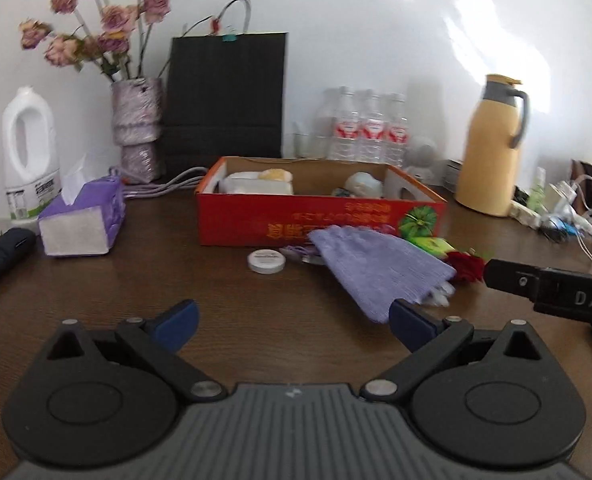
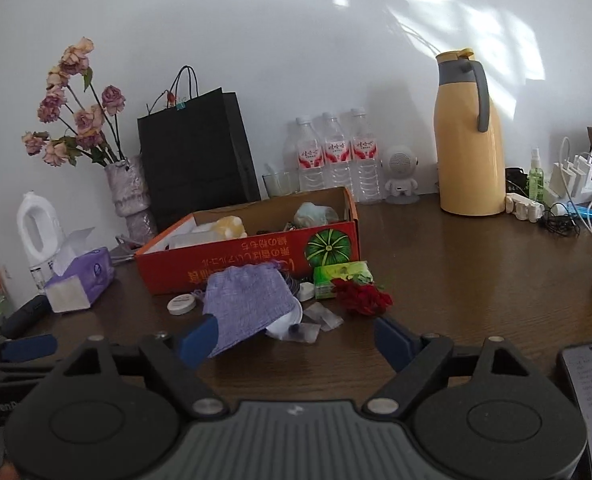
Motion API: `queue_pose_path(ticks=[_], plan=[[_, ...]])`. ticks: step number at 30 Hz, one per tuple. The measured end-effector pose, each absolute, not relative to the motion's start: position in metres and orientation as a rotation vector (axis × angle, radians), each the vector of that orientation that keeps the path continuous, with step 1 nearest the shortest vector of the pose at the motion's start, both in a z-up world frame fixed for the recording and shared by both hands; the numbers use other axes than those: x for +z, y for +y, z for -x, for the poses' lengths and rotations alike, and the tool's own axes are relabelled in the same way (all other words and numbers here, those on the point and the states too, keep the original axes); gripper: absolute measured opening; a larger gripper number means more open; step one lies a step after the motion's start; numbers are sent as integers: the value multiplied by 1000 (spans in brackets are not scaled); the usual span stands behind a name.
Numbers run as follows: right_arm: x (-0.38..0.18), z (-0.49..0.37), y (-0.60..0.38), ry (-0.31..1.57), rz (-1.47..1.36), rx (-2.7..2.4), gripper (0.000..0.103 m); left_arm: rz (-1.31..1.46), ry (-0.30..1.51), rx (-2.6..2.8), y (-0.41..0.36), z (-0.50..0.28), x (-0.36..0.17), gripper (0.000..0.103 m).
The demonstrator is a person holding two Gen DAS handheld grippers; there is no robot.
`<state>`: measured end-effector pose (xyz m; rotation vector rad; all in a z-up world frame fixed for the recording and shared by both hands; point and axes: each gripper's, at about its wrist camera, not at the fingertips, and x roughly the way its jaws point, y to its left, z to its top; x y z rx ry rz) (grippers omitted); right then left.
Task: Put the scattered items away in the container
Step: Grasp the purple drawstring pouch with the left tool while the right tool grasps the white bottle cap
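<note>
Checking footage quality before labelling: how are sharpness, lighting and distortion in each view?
Left wrist: motion blur softens the dried flowers and purple cloth; sunlight patches on the wall. Right wrist: sharper; fisheye bends the yellow jug; dark vignette corners.

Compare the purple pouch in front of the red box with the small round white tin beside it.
The purple pouch is soft, woven fabric and lies flat and crumpled; the round white tin is rigid with a smooth lid. The purple pouch is far larger and partly covers other small items, while the round white tin sits alone on bare wood. Both lie on the table outside the red box, not yet tidied.
</note>
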<state>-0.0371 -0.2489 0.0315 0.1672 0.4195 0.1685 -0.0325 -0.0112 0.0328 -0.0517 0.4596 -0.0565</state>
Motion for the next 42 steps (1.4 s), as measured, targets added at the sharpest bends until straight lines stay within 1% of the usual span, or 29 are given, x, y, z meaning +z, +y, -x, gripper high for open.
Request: queue_pose_path(ticks=[2,5,7,8,11,15,17,22,24,25,27,28,29,31,33,36,37,38,39,41,42], plan=[[31,5,-240,439,-150,204,85,79,468,-40,0,25,32,103],[21,-42,-222,492,-116,199,82,68,479,-6,9,18,29,103],[11,-68,-217,568,-134,213,63,66,487,4,15,16,26,103],[7,-77,-217,600,-157,236,33,70,489,10,18,15,25,103],[6,-78,-212,612,-169,329,4,76,493,31,26,8,25,103],[39,-31,-211,588,-101,457,4,43,459,26,32,0,34,103],[49,-1,-221,618,-94,485,3,17,450,-3,30,-7,38,103],[27,41,-244,711,-1,402,6,4,456,-96,8,-27,40,102],[20,53,-244,672,42,407,13,22,443,-202,-4,-23,42,102],[18,59,-239,646,98,410,14,21,439,-257,-9,-20,42,103],[13,64,-229,645,204,430,29,-12,445,-375,-21,-11,38,103],[15,66,-229,638,227,453,46,-36,458,-404,-26,-7,35,103],[19,70,-233,605,218,465,51,-49,484,-405,-32,-3,30,103],[31,73,-252,542,138,449,51,-45,564,-385,-43,2,21,103],[37,69,-274,532,47,400,51,-71,590,-363,-59,9,14,103],[28,57,-293,610,-7,326,53,-72,624,-367,-80,18,8,103],[24,56,-294,628,-5,325,53,-92,643,-357,-86,19,5,101],[21,57,-293,637,-5,328,48,-117,651,-328,-91,20,2,100],[18,57,-293,644,-10,333,48,-130,660,-313,-92,21,-1,99],[14,59,-290,653,-18,346,48,-106,693,-297,-87,19,-3,91],[10,60,-289,655,-11,341,48,-86,707,-288,-83,19,-4,88]])
